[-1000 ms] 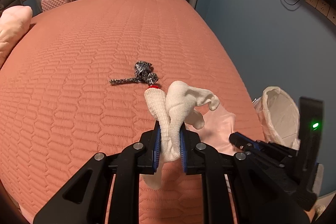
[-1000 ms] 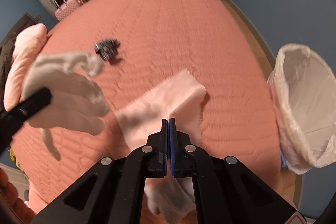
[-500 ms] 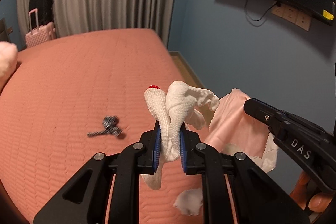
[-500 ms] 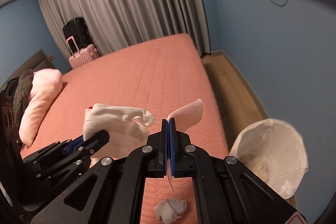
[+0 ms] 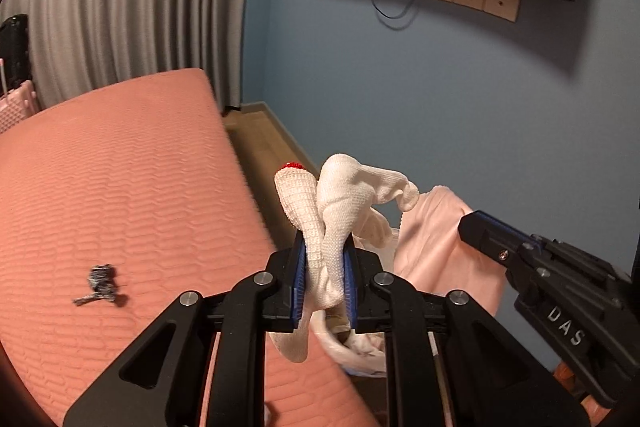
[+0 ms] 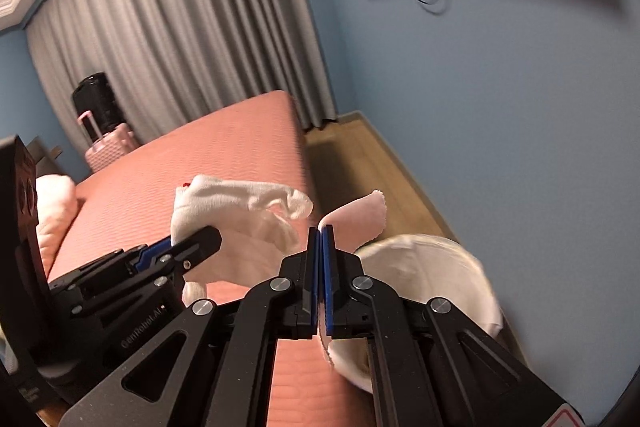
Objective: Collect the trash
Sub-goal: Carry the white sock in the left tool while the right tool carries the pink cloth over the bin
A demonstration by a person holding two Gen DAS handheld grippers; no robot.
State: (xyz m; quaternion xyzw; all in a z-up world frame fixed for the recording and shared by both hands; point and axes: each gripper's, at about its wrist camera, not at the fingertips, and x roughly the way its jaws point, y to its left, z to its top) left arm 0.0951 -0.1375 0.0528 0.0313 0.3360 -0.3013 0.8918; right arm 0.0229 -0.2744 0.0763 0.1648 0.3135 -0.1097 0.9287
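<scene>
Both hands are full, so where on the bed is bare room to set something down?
The bed is bare between the dark scrap and the curtain. It is crowded near its right edge, around the white glove, pink cloth and lined bin.

The bed (image 5: 120, 187) is salmon pink with a stitched pattern of long little brick shapes. The socks (image 5: 332, 211) are creamy white, with a bumpy knit of tiny squares and a red tip on one. The cloth (image 5: 436, 247) is pale pink. The scrap (image 5: 98, 285) on the bed is speckled black and white. The left gripper (image 5: 324, 267) is black with blue pads and silver screws. The right gripper (image 6: 321, 267) is black and blue too. The bin bag (image 6: 420, 267) is white. The wall (image 5: 440, 107) is blue. The curtain (image 6: 180, 47) is grey with up-and-down folds. One suitcase (image 6: 108, 147) is pink and one suitcase (image 6: 96, 99) is black. The floor (image 6: 360, 163) is brown wood.
</scene>
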